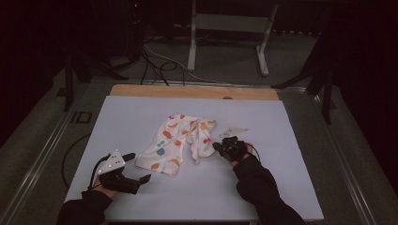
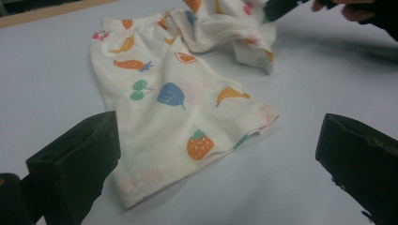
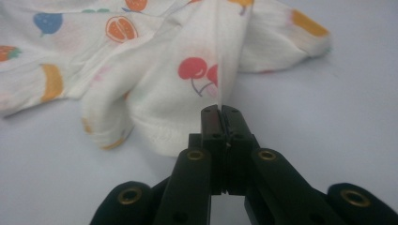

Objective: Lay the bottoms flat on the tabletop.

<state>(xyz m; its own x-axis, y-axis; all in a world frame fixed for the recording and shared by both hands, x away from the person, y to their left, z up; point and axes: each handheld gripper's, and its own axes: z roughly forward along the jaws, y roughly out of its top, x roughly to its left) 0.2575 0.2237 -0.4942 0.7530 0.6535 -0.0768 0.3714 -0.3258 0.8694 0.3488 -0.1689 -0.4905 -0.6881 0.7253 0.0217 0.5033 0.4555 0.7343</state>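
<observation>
A small pair of children's shorts, white with a print of fruit, lies in the middle of the white table in the high view. The left half lies fairly flat, its hem toward the lower left of the frame; the right half is bunched and folded over itself. Strawberries, bananas, a carrot and cherries show on the flat leg in the left gripper view.

The right gripper, at the right of centre in the high view, is closed on the cloth: in the right gripper view its jaws meet on a pinched ridge of the rumpled leg beside a red cherry print, and the fabric rises in a taut fold from the pinch. That grip looks meant to draw the crumpled leg out so it can be laid flat.

The left gripper rests at the lower left with its jaws wide apart, empty, aimed at the flat leg's hem, apparently waiting to hold that side.
</observation>
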